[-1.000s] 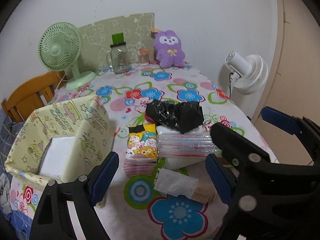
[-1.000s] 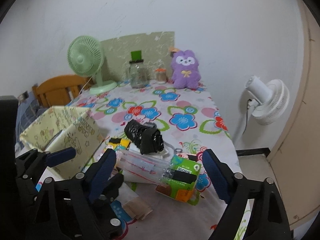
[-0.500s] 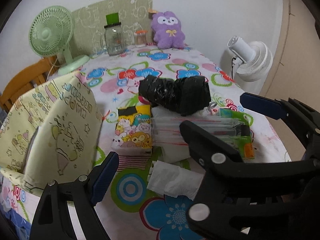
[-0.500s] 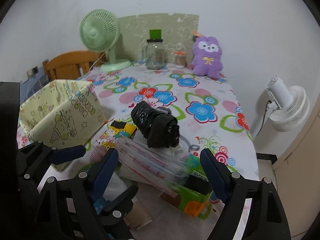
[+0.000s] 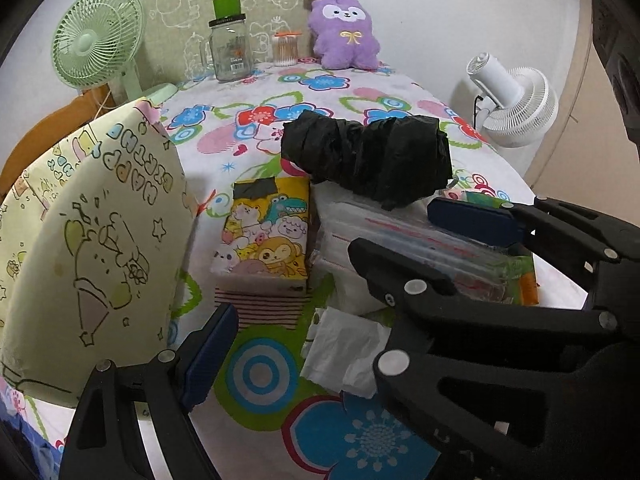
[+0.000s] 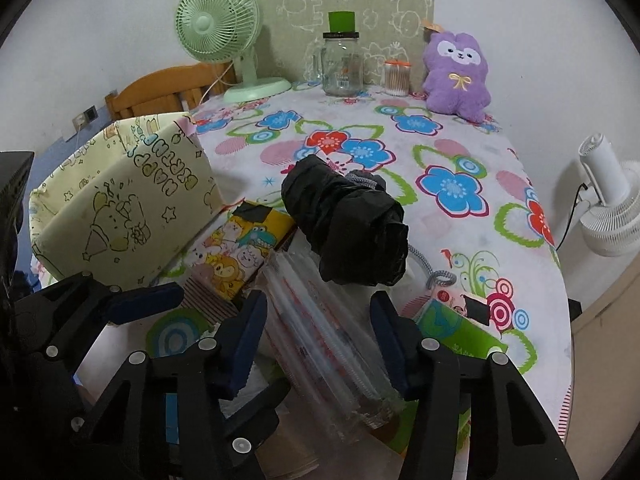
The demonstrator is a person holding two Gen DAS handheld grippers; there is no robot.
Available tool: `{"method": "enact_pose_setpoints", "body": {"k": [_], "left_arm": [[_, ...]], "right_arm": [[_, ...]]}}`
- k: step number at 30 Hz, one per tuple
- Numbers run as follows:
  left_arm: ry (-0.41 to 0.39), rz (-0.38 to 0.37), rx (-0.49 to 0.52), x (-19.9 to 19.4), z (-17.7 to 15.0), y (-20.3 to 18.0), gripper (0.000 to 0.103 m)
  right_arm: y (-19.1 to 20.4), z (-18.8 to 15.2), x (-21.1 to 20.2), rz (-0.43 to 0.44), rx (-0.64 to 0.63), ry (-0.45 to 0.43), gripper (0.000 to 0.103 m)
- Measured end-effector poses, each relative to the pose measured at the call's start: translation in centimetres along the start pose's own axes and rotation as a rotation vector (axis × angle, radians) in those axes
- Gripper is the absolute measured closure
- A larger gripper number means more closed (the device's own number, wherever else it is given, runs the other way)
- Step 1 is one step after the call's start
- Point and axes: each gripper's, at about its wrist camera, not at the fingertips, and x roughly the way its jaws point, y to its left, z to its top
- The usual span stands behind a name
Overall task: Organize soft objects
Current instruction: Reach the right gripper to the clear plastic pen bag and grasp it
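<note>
Tablecloth (image 6: pixel 460 152) | green packet (image 6: pixel 460 332) half-hidden | right claw (image 6: pixel 318 322) closing round clear pack (image 6: pixel 320 340)

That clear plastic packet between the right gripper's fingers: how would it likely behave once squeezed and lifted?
The clear plastic packet looks glossy, so it may slip between the closing right gripper pads. It seems long and thin-walled, so the ends will probably sag or crumple. The black bundle rests on its far end and would likely roll off.
</note>
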Motion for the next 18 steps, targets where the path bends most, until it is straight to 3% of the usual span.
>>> {"method": "enact_pose_setpoints", "body": {"k": [4, 18], "left_arm": [[0.005, -0.003, 0.004, 0.1, 0.2, 0.0, 0.014], [-0.025, -0.004, -0.001, -1.4, -0.5, 0.1, 0.014]], "right_arm": [[0.0, -0.1, -0.1, -0.013, 0.007, 0.002, 0.062], [0.3, -0.7, -2.2, -0.039, 0.055, -0.045, 0.089]]}}
